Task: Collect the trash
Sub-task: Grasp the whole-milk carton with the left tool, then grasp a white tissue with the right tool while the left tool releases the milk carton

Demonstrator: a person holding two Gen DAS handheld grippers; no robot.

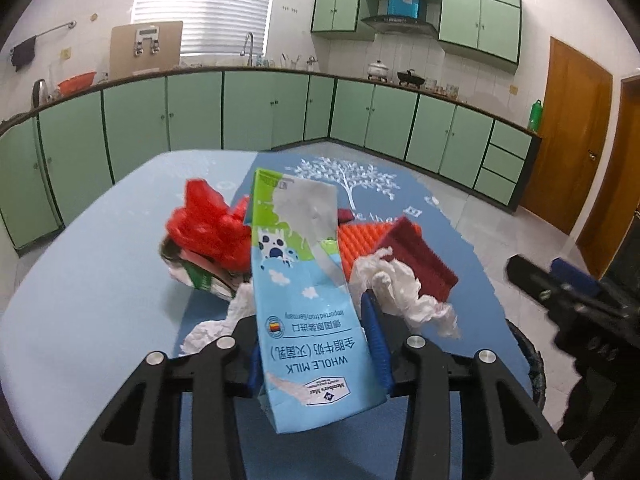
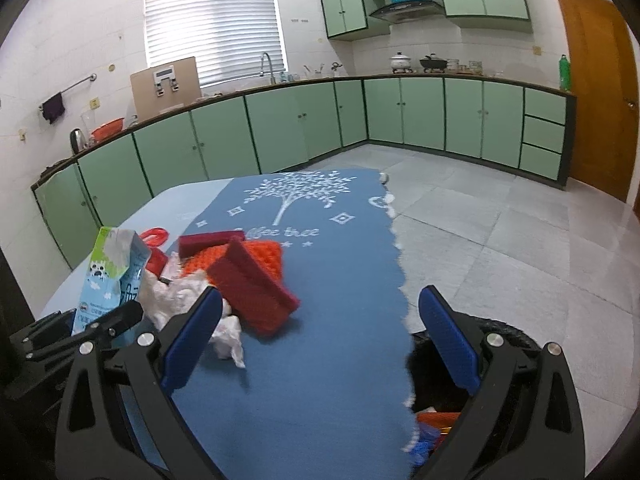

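My left gripper [image 1: 316,340] is shut on a blue and green whole-milk carton [image 1: 304,280] and holds it upright above the table; it also shows in the right wrist view [image 2: 114,280]. Behind it lie a crumpled red plastic bag [image 1: 208,228], white tissue [image 1: 400,288], a dark red sponge [image 1: 416,260] on an orange ridged pad [image 1: 360,236], and a green wrapper [image 1: 200,276]. My right gripper [image 2: 320,336] is open and empty over the blue cloth, with the tissue [image 2: 176,296] and sponge [image 2: 252,284] at its left finger.
A black trash bin [image 2: 440,380] with some coloured scraps inside stands just past the table's right edge, under my right gripper. The table carries a blue cloth with a white tree print [image 2: 304,196]. Green kitchen cabinets [image 2: 280,128] line the walls; tiled floor lies to the right.
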